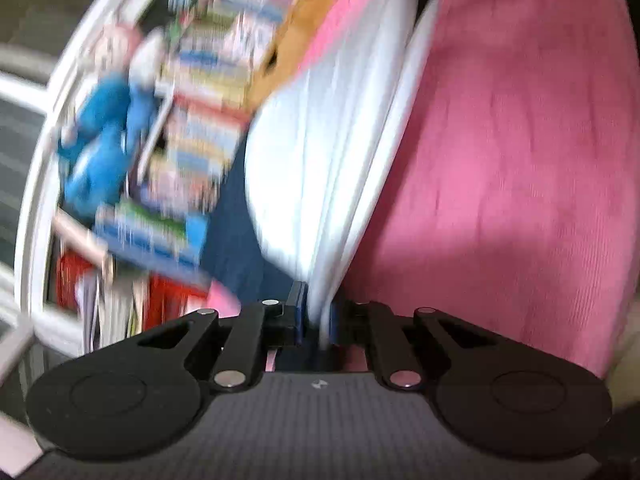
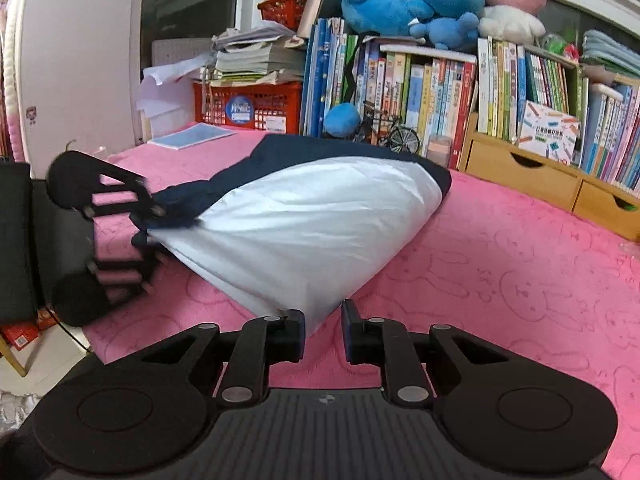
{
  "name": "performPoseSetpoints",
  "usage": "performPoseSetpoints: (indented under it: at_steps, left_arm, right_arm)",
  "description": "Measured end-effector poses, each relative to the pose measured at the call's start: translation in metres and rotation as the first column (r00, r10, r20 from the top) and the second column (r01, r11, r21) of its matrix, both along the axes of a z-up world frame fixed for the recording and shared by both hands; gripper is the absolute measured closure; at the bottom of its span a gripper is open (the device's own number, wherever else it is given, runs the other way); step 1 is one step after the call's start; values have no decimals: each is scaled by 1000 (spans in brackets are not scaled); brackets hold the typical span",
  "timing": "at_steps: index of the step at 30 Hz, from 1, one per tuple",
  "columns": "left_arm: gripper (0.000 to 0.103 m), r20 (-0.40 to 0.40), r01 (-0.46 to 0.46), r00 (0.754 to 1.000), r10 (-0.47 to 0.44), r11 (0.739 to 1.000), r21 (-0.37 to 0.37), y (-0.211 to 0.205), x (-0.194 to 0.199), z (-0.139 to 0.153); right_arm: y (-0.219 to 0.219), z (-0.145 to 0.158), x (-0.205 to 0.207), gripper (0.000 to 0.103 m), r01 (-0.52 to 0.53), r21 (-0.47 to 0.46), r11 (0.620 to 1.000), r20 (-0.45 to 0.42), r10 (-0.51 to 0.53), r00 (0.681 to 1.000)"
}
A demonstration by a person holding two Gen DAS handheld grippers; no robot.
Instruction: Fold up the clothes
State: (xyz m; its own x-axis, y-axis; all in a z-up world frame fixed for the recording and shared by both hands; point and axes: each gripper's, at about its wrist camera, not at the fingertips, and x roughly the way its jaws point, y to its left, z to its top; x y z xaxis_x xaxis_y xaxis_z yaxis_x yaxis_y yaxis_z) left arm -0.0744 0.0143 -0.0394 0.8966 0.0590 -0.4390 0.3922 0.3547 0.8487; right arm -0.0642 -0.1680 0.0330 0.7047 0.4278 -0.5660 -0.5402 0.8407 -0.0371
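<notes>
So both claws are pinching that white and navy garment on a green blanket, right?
Not green: the blanket is pink, as the right wrist view shows. Both the left claw and right claw do pinch the white and navy garment.

Book spines [image 2: 420,88] — print too small, unreadable

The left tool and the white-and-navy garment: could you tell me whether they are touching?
Touching. In the left wrist view, the left tool is pinched shut on a fold of the white-and-navy garment; no gap shows.
</notes>
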Motion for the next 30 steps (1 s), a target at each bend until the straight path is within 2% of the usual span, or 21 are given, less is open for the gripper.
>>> performPoseSetpoints:
  at_steps: [4,6,8,9,11,12,14,16,17,19,22,24,25,26,28,30]
  left_arm:
    - [94,-22,-138,990,138,990,-16,24,-9,3]
    - [94,14,-176,984,177,983,-44,33,-18,11]
    - [89,68,-182,980,187,981,-73,35,-33,21]
    - [86,106,-164,979,173,982,-89,31,-44,27]
    - [69,163,-89,981,107,990,-111,14,-56,39]
    - [66,181,-43,981,64,992,-118,4,-59,45]
    - [43,194,73,980,-47,989,-126,-22,-68,48]
    - [29,207,198,963,-175,975,-98,-47,-78,41]
    - [27,212,261,948,-239,962,-81,-60,-83,37]
    - [26,232,344,917,-325,938,-45,-80,-85,25]
    - [26,242,367,905,-349,930,-30,-98,-64,14]
    - [36,237,356,910,-341,934,-25,-105,-50,10]
    - [49,230,347,914,-334,937,-20,-107,-43,9]
    - [55,227,338,918,-326,941,-16,-108,-33,8]
    - [64,224,330,921,-319,944,-11,-109,-21,6]
    - [66,214,321,926,-310,947,-17,-111,-13,3]
  right_arm:
    - [0,0,-2,84,-4,3,1000,-5,4,1000]
    - [-1,2,-3,84,3,3,1000,7,-3,1000]
    - [-4,7,0,84,9,25,1000,-1,-9,1000]
    - [-5,9,1,84,9,37,999,-11,-9,1000]
    - [-4,11,3,84,7,44,999,-16,-6,1000]
    - [-4,13,4,84,5,45,999,-18,-4,1000]
    - [-3,15,3,84,7,45,999,-16,-7,1000]
    - [-2,16,3,84,13,52,999,-18,-13,1000]
    - [-2,17,3,84,17,57,998,-21,-16,1000]
    - [-2,17,3,84,23,67,998,-27,-21,999]
    - [-2,19,2,84,24,74,997,-28,-22,999]
    - [-3,21,1,84,21,80,997,-23,-19,1000]
    - [-5,22,0,84,19,85,996,-20,-17,1000]
    - [-6,23,0,84,18,92,996,-20,-16,1000]
    - [-8,25,-1,84,16,106,994,-24,-13,1000]
    - [-11,24,0,84,13,123,992,-40,-8,999]
